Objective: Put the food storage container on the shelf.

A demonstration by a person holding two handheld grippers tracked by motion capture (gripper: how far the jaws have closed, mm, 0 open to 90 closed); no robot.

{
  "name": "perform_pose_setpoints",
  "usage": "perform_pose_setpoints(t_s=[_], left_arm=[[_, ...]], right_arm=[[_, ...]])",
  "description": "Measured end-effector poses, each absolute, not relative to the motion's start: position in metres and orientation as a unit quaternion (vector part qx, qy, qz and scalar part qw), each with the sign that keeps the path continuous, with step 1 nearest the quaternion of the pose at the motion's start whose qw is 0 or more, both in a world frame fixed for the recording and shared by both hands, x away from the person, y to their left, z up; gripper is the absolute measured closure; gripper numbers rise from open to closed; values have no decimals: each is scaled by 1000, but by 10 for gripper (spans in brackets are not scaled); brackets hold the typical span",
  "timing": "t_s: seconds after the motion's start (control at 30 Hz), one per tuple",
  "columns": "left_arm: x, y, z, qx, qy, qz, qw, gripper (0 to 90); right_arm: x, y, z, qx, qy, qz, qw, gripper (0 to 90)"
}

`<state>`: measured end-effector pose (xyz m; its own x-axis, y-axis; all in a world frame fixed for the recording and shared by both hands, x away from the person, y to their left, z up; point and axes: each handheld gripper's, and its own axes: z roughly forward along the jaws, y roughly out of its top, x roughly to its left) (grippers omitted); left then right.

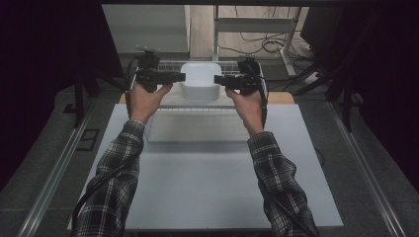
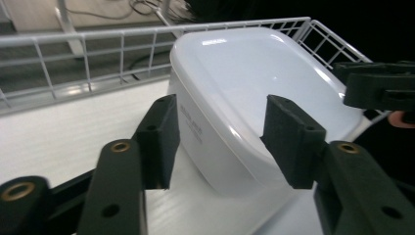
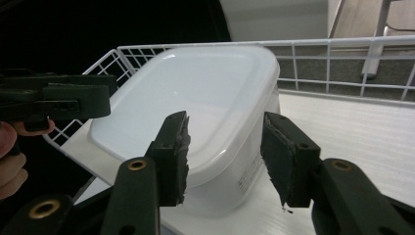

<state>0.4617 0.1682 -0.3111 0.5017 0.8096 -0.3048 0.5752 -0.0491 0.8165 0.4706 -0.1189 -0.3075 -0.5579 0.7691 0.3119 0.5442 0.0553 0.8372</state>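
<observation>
A white plastic tub (image 1: pixel 200 79) with a smooth top and small print on its side stands on the white floor of a wire basket (image 1: pixel 170 64). My left gripper (image 1: pixel 180 76) comes at it from the left, its jaws level. In the left gripper view the left gripper (image 2: pixel 220 122) straddles the tub (image 2: pixel 254 73) at its near edge, pads clear of the plastic. My right gripper (image 1: pixel 217 79) faces it from the right. In the right gripper view the right gripper (image 3: pixel 227 127) likewise straddles the tub (image 3: pixel 195 93) at a corner without pressing on it.
The basket's white wire rail (image 2: pixel 98 36) runs behind and around the tub. A white ribbed panel (image 1: pixel 197 126) lies in front of the basket on the white table (image 1: pixel 207 182). A wooden edge (image 1: pixel 281 98) shows at the right. Cables and desk legs lie on the floor behind.
</observation>
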Motion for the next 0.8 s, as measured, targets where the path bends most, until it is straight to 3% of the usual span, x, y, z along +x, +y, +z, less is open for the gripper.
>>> perform_pose_setpoints(t_s=[0.1, 0.13, 0.2, 0.23, 0.3, 0.33, 0.4, 0.63, 0.8], left_arm=[[457, 162, -309, 721, 473, 173, 476, 391], [455, 161, -309, 720, 465, 183, 481, 329], [451, 162, -307, 722, 452, 173, 495, 303], [451, 163, -306, 725, 446, 158, 501, 244], [449, 163, -306, 737, 435, 128, 501, 217], [446, 162, -306, 743, 429, 131, 497, 141], [442, 161, -308, 756, 415, 138, 487, 107], [429, 164, -323, 762, 398, 120, 497, 65], [418, 167, -334, 767, 381, 123, 502, 60]], right_arm=[[471, -119, -308, 457, 718, 510, 121, 458], [470, -120, -307, 450, 719, 513, 135, 402], [468, -120, -307, 442, 719, 518, 138, 369], [467, -122, -306, 431, 723, 522, 133, 281], [466, -122, -306, 427, 725, 525, 127, 239], [464, -122, -307, 421, 730, 524, 121, 161], [461, -122, -309, 410, 738, 522, 121, 112], [448, -119, -317, 375, 765, 502, 146, 28], [436, -122, -324, 359, 776, 496, 152, 17]])
